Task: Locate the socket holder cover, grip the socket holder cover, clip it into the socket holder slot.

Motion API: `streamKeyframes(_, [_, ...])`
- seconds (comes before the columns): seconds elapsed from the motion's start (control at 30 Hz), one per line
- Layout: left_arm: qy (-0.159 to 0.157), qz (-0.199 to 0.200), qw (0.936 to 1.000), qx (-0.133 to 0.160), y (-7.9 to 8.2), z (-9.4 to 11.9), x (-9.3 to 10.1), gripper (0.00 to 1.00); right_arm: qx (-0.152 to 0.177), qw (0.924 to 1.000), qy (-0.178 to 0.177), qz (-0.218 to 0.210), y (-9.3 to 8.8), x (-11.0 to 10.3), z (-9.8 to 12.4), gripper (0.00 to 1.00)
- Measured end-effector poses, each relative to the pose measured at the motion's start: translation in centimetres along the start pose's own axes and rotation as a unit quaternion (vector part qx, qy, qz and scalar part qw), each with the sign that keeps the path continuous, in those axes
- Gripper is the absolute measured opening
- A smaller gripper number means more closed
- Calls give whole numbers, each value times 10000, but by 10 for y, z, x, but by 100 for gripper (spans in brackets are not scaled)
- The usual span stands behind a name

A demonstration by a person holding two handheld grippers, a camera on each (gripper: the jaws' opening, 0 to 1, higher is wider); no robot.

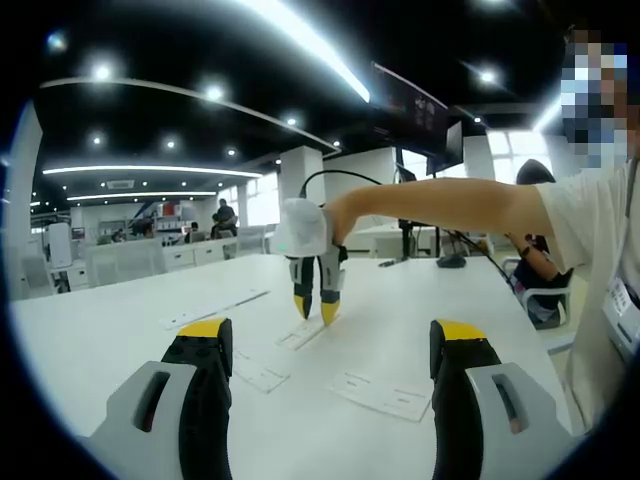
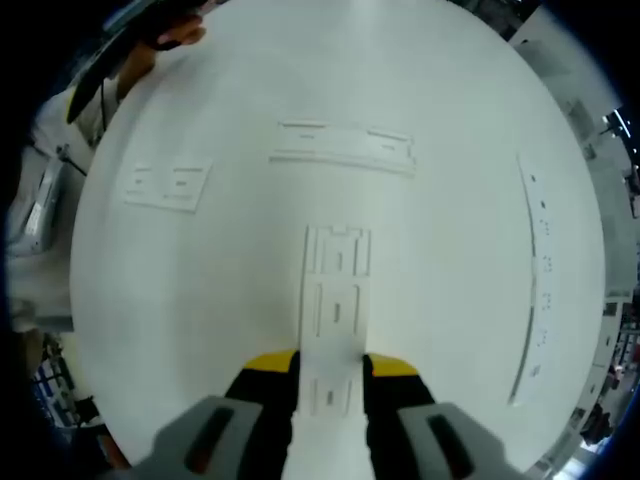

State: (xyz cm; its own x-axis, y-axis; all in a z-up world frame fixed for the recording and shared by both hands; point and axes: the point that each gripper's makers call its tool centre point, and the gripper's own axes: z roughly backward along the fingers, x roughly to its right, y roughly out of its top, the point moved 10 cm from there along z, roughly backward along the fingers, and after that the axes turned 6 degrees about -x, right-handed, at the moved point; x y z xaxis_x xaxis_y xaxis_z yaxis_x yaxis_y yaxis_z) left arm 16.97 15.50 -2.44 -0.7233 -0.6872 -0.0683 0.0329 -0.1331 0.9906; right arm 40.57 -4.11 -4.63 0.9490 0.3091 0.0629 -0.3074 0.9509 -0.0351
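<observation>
Two yellow-tipped jaws of the right gripper [image 2: 329,372] pinched on the long white socket holder cover [image 2: 334,320], flat on the white table [image 2: 450,250]. Left gripper [image 1: 331,352] up off the table, jaws spread wide, holding nothing. Farther off, more white plastic strips [image 2: 343,144] lying apart.

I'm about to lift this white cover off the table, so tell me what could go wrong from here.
1. The right gripper pinches only one end of the long flat cover; the free end may sag or twist when lifted.
2. All the parts are white on a white table, so the wrong piece could be taken for the holder.
3. The left gripper hangs open above the table and steadies nothing.
</observation>
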Motion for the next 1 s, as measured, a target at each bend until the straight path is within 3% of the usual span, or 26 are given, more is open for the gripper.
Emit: streamKeyframes(1.0, [-8, -40, 10000, -33, -1, 1, 3, 79, -44, 10000, 3, 21, 12, -1, 0, 27])
